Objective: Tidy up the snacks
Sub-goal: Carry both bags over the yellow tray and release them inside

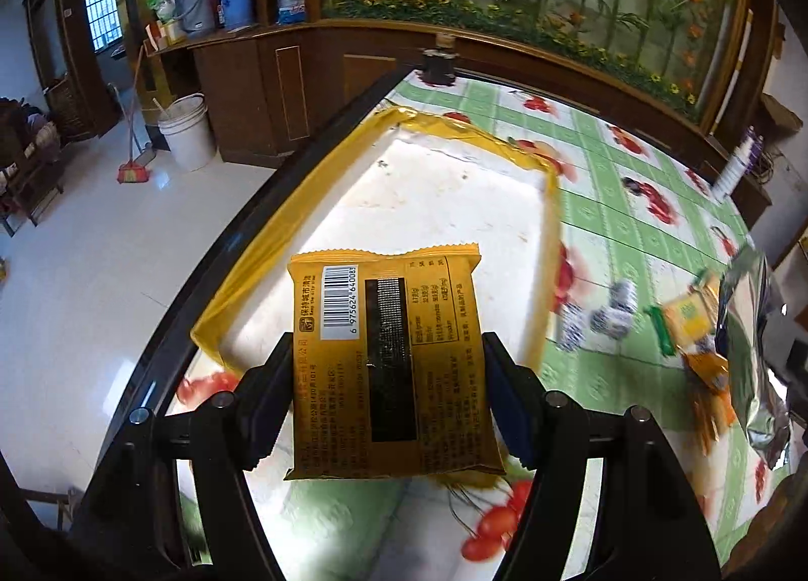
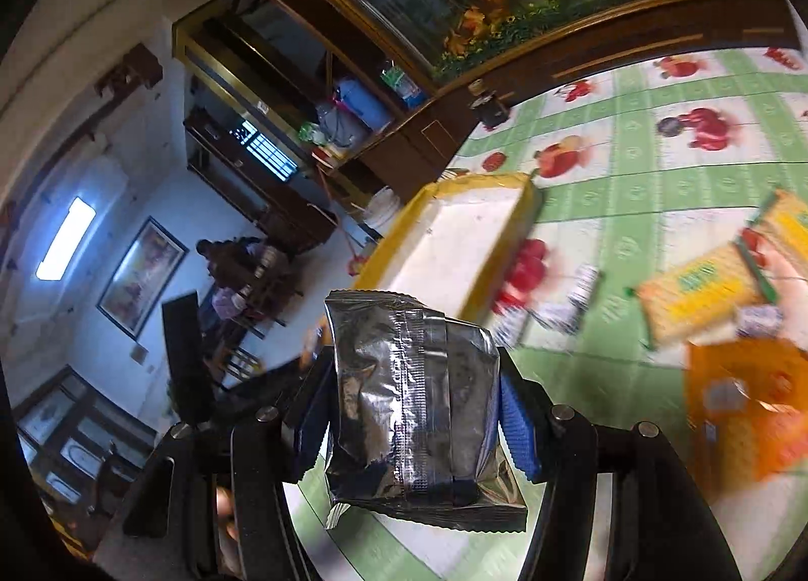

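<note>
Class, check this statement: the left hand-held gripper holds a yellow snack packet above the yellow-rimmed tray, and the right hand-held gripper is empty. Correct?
Not quite. The right hand-held gripper is not empty: the right wrist view shows it shut on a silver foil packet. The rest stands: the left hand-held gripper holds the yellow snack packet above the yellow-rimmed tray.

The table (image 1: 596, 207) carries a green-checked cloth printed with fruit. Ahead of the left gripper lies a white tray (image 1: 414, 207) with a yellow rim. To its right lie small wrapped sweets (image 1: 611, 313), yellow biscuit packets (image 2: 702, 293) and an orange packet (image 2: 747, 409). A dark jar (image 1: 438, 63) stands at the far edge.
</note>
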Demonstrator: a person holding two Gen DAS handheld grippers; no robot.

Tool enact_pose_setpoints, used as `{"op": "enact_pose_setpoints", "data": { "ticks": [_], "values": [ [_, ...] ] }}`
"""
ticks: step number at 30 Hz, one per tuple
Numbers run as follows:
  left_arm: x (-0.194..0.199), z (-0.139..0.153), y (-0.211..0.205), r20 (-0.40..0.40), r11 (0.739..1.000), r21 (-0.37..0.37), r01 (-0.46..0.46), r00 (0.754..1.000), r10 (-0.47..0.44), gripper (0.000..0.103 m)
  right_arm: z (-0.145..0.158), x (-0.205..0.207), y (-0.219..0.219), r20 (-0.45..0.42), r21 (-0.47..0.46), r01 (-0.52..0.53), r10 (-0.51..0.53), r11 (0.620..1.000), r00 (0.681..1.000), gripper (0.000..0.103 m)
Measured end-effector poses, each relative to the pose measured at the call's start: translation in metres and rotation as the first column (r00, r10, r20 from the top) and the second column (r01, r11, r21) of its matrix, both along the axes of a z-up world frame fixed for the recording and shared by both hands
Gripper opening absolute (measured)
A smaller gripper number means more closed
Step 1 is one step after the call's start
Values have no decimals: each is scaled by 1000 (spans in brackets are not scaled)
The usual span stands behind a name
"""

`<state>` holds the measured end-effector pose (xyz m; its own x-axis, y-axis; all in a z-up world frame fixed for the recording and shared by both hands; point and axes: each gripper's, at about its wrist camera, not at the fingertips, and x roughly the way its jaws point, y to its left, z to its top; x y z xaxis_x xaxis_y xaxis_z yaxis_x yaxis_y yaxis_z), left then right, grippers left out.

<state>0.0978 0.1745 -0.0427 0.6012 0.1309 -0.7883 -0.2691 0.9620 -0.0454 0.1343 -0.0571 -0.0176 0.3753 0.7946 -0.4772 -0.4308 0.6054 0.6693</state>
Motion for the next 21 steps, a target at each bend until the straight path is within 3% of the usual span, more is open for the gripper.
{"op": "enact_pose_setpoints", "data": {
  "ticks": [6, 14, 18, 21],
  "values": [
    [23, -27, 22, -71, 999, -14, -43, 997, 42, 69, -8, 49, 74, -14, -24, -37, 37, 999, 999, 60],
    [4, -43, 19, -147, 1000, 5, -24, 989, 24, 69, -36, 75, 146, -22, -163, -91, 89, 982, 996, 60],
    [-10, -37, 24, -123, 998, -42, -45, 992, 40, 69, -42, 70, 160, 5, -230, -113, 117, 967, 993, 60],
    [-6, -33, 27, -109, 998, -18, -63, 992, 61, 69, -45, 67, 164, 26, -277, -110, 122, 955, 992, 60]
  ]
}}
